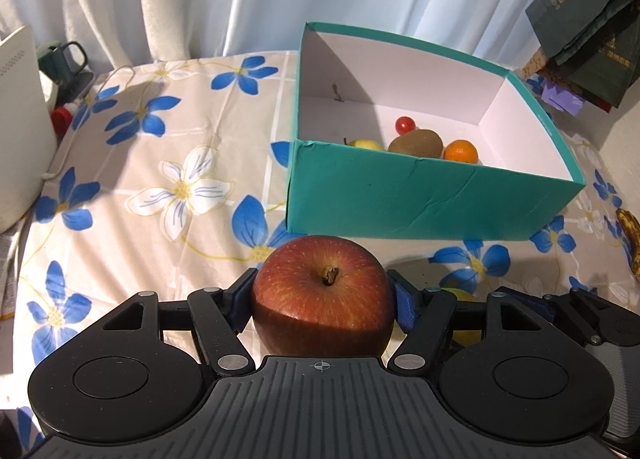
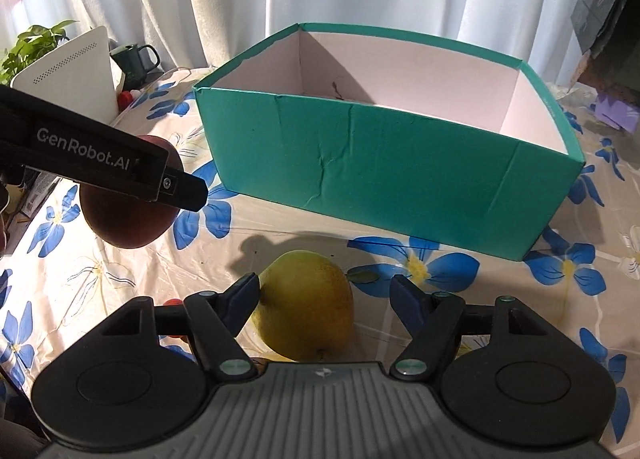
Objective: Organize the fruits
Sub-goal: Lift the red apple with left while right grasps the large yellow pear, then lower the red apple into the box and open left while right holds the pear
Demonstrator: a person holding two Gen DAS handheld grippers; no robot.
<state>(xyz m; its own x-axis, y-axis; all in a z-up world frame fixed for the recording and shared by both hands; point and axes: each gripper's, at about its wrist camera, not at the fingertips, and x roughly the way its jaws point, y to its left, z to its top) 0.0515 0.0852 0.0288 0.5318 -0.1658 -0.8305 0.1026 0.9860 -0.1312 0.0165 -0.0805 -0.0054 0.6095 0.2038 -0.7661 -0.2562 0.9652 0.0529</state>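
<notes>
The left claw is clamped on a red apple, stem up, both blue pads against its sides, and it is lifted clear of the table. The teal box lies straight ahead of it, its near wall between apple and interior, so the apple must likely clear that rim before it can go down.

The right claw stands part open around a yellow-green mango that rests on the flowered cloth. The left pad touches or nearly touches the fruit; the right pad is apart from it. The mango's long axis runs roughly along the claw's pointing line, a little tilted, so the pads would close across its narrow width.

Inside the box, near the front wall, sit a kiwi, an orange, a cherry tomato and a yellow fruit. A dark-spotted banana lies on the table to the box's right.
</notes>
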